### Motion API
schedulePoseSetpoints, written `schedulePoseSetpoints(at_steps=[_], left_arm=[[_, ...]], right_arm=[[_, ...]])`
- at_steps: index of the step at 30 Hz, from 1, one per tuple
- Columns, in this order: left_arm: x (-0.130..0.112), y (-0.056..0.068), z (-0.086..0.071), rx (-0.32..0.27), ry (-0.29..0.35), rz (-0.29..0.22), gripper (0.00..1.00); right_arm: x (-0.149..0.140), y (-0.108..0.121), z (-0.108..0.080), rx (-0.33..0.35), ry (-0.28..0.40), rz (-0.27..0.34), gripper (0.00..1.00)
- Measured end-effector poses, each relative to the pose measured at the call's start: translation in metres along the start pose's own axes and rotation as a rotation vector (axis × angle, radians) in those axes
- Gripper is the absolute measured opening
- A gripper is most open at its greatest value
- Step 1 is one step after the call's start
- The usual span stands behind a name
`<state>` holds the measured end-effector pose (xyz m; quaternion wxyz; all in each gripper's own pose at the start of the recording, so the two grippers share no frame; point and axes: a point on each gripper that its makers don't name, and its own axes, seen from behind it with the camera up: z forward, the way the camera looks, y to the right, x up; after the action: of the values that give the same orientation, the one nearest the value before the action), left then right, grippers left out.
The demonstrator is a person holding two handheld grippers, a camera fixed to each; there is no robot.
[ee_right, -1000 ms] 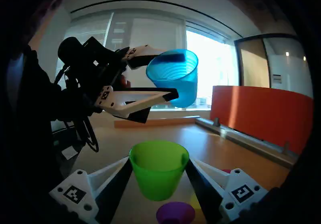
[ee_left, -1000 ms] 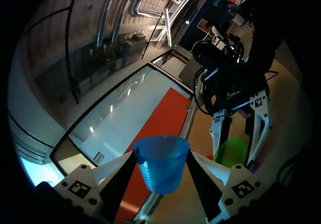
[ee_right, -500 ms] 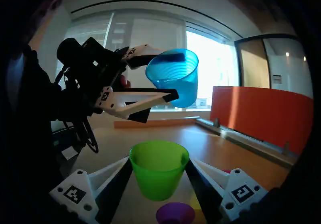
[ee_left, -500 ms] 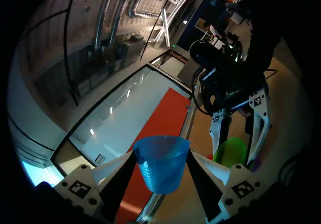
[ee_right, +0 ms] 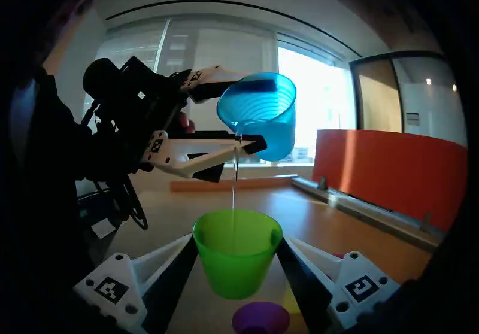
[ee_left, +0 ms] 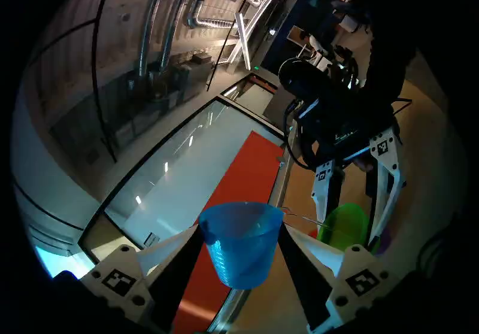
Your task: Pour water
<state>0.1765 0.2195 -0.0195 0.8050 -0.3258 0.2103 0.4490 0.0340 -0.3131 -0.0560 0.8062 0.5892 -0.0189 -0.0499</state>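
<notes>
Left tool (ee_left: 240,232) clamps a translucent blue plastic cup (ee_left: 240,251), ribbed w/ faint grad. lines, tipped above the green cup (ee_right: 236,261). A thin clear water stream (ee_right: 233,184) drops from its lip into the green cup, which is smooth, tapered, glossy plastic. Right tool (ee_right: 237,239) pinches it betw. both white fingers (ee_right: 161,262). Wood-tone table (ee_right: 311,214) behind it. Purple round rim (ee_right: 260,321) just below green cup. Fingers carry b/w square markers (ee_right: 112,289); no legible text.

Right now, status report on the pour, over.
Left hand-held gripper shut on tilted blue cup. Right hand-held gripper shut on green cup. Thin water stream falls into green cup, unobstructed.
</notes>
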Motion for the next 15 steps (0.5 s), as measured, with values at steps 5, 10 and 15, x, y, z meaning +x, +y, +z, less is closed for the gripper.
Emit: schedulePoseSetpoints(at_steps=[5, 10, 15], left_arm=[[0.0001, 0.0001, 0.0004, 0.000, -0.001, 0.005, 0.85], [0.0001, -0.0006, -0.0003, 0.001, 0.001, 0.006, 0.85], [0.0002, -0.0010, -0.0002, 0.001, 0.000, 0.013, 0.85]], right_arm=[[0.0004, 0.0004, 0.0003, -0.001, 0.001, -0.001, 0.90], [0.0011, 0.0005, 0.0004, -0.001, 0.002, 0.000, 0.90], [0.0018, 0.0008, 0.0004, -0.002, 0.003, -0.001, 0.90]])
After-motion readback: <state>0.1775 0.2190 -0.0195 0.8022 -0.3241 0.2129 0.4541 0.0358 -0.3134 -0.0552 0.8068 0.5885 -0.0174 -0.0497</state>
